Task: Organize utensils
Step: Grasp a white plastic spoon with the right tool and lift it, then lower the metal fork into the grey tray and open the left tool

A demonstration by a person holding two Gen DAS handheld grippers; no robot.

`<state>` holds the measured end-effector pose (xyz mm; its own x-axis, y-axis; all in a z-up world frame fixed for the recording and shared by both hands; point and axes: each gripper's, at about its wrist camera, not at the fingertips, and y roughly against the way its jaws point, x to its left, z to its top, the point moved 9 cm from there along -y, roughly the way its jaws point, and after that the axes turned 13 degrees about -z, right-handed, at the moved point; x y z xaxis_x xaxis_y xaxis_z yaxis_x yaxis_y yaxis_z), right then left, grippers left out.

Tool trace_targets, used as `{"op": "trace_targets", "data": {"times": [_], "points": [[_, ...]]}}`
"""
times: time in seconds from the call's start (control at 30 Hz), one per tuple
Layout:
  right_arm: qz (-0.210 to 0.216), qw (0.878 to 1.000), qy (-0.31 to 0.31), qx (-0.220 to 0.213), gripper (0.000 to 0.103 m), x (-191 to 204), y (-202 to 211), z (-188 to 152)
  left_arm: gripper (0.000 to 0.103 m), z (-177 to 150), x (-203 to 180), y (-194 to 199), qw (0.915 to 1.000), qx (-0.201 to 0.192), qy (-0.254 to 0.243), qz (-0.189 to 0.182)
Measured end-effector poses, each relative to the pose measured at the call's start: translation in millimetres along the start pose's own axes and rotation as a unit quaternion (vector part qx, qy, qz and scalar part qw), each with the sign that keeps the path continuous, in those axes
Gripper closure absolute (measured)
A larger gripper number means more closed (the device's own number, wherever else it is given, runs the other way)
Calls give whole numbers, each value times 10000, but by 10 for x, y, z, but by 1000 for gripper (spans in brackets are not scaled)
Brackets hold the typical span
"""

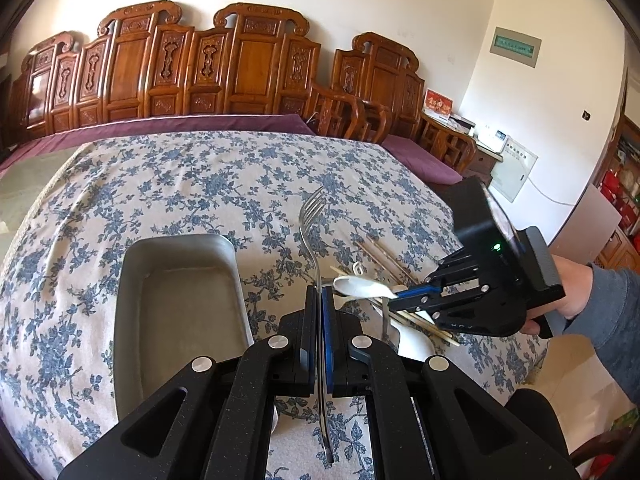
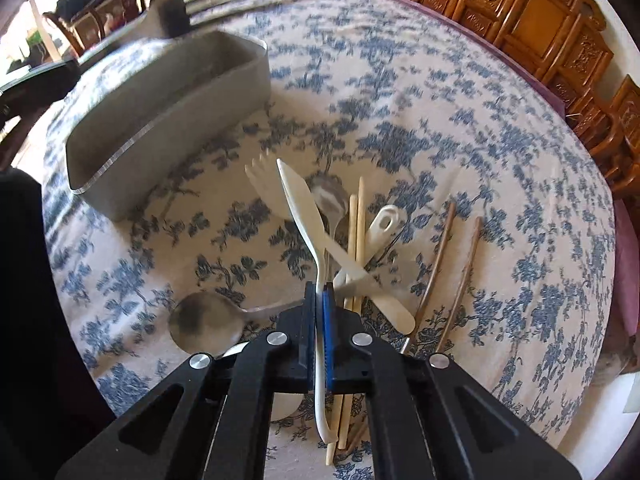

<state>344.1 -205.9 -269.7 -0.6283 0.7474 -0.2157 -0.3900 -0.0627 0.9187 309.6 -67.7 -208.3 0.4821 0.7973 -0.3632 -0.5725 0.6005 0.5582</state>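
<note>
My left gripper (image 1: 320, 300) is shut on a metal fork (image 1: 311, 216) and holds it above the cloth, tines pointing away, just right of the grey metal tray (image 1: 132, 280). My right gripper (image 2: 319, 296), also in the left wrist view (image 1: 394, 300), is shut on a white plastic spoon (image 2: 298, 204) over the utensil pile. The pile holds a white plastic fork (image 2: 260, 184), a cream spatula (image 2: 360, 280), a metal spoon (image 2: 204, 320), light chopsticks (image 2: 354, 240) and brown chopsticks (image 2: 440, 252). The tray (image 2: 168, 120) lies far left in the right wrist view.
A blue-flowered tablecloth (image 1: 180, 184) covers the table. Carved wooden chairs (image 1: 240, 68) line the far side. A side cabinet (image 1: 460, 136) stands at the right. The table's edge runs near the brown chopsticks on the right (image 2: 600, 240).
</note>
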Motion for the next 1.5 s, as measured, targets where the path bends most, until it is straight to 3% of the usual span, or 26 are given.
{"op": "trace_targets", "data": {"times": [0.23,0.47,0.87,1.3,1.5], "points": [[164,9971,-595,-456,99,-25,305,239,101,67,107,215,9997,-125,6,214],[333,9907,-1043,-809,99,177,509,532,101,25,507,393,9972,-49,303,678],[644,9814,-1608,-831,98,520,433,833,101,-305,1125,69,9855,757,721,1339],[700,9807,-1680,-720,98,616,337,848,101,-435,1299,-217,9787,1172,914,1414],[681,9799,-1738,-699,98,670,364,891,101,-355,1325,-140,9804,1010,958,1394]]}}
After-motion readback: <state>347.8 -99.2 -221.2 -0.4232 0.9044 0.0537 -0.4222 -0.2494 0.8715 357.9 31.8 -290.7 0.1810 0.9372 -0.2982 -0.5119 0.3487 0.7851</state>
